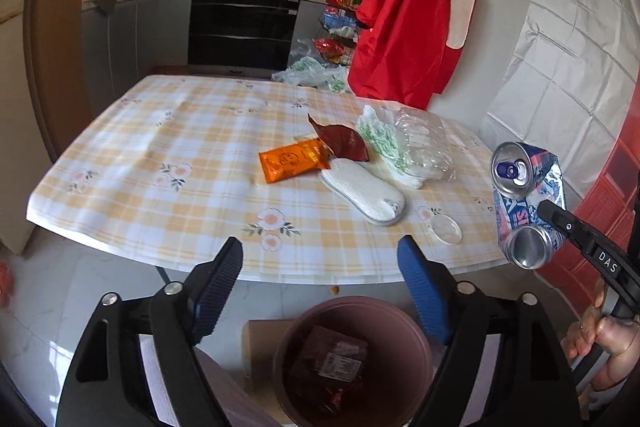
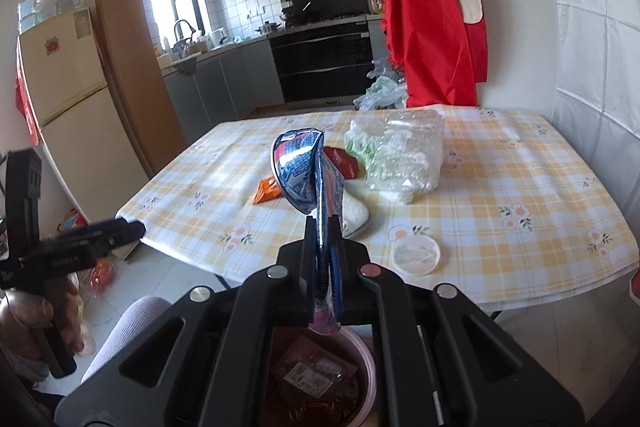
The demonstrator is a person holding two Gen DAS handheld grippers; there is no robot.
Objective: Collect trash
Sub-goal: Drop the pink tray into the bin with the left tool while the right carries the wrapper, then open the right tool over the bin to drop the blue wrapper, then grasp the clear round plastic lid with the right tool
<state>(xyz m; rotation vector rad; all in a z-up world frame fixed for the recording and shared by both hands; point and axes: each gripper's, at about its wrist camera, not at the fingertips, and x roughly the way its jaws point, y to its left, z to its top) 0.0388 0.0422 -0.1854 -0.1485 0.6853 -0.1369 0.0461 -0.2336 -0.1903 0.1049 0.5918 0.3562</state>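
Left view: left tool (image 1: 320, 287) is wide apart w/ nothing in it, over the bin (image 1: 416, 339) so stuff drops in. Table (image 1: 160, 147) has 2 wrappers, 1 lid.

Right view: right tool (image 2: 322, 251) squeezes 1 bent can (image 2: 300, 171) tight, above the bin (image 2: 370, 359), ready to drop.

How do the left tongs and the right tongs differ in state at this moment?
The left tongs stand wide open with nothing between them; the right tongs are shut on the crushed can. The left tongs hang over the pink bin; the right tongs hold the can above its rim. Both point toward the table.
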